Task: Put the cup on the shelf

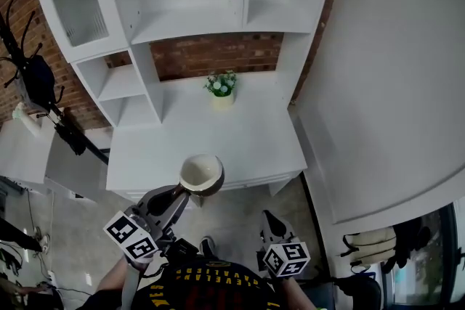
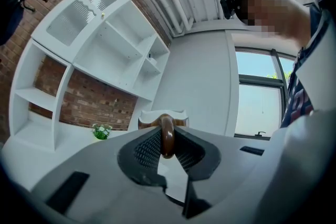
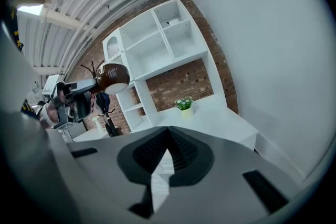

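Note:
A cup [image 1: 201,175], brown outside and cream inside, hangs in the air above the front edge of the white desk [image 1: 240,141]. My left gripper [image 1: 179,191] is shut on its brown handle [image 2: 167,136], which stands upright between the jaws. In the right gripper view the cup [image 3: 112,76] shows from the side, held up by the left gripper [image 3: 79,93]. The white shelf unit [image 1: 189,18] with open compartments stands on the desk's far side. Low at the right, my right gripper [image 1: 272,225] is shut and holds nothing.
A small potted plant [image 1: 221,87] stands at the back of the desk against the brick wall. A dark coat rack [image 1: 29,76] stands at the left. A white wall runs along the right, with a bag [image 1: 370,239] on the floor.

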Demonstrator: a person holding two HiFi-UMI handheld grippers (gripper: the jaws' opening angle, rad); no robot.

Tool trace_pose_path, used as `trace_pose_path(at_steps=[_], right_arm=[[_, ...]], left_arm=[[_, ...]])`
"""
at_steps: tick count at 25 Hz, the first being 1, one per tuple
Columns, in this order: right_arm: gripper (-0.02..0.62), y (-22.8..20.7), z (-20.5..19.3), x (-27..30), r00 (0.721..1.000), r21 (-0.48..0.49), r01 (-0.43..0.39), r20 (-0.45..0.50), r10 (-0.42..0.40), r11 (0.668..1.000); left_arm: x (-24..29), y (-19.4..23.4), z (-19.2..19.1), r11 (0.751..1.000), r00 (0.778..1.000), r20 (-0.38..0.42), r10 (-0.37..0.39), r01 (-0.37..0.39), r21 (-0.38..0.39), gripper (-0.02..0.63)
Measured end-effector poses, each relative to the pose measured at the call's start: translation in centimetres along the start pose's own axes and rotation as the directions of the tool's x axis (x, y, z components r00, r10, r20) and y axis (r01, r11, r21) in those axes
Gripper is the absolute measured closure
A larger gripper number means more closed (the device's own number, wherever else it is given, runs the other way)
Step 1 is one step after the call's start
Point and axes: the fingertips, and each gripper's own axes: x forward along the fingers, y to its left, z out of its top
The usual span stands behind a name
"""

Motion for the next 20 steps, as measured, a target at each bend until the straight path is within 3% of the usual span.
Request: trace_pose_path(at_steps=[10,20], right_arm=[[0.591,1.6,1.3,5.2,0.998,-0.017,0.056,-0.024,-0.057,0.998],[0.591,3.5,1.7,8.1,0.996,-0.032,0.084,-0.041,-0.085,0.996]], left_arm=[[-0.2,7.8,1.5,1.0,1.0,0.013,0.018,-0.018,-0.005,0.56],[-0.7,12.1,1.7,0.999,0.999,0.037,0.002,-0.001,-0.047,0.56]])
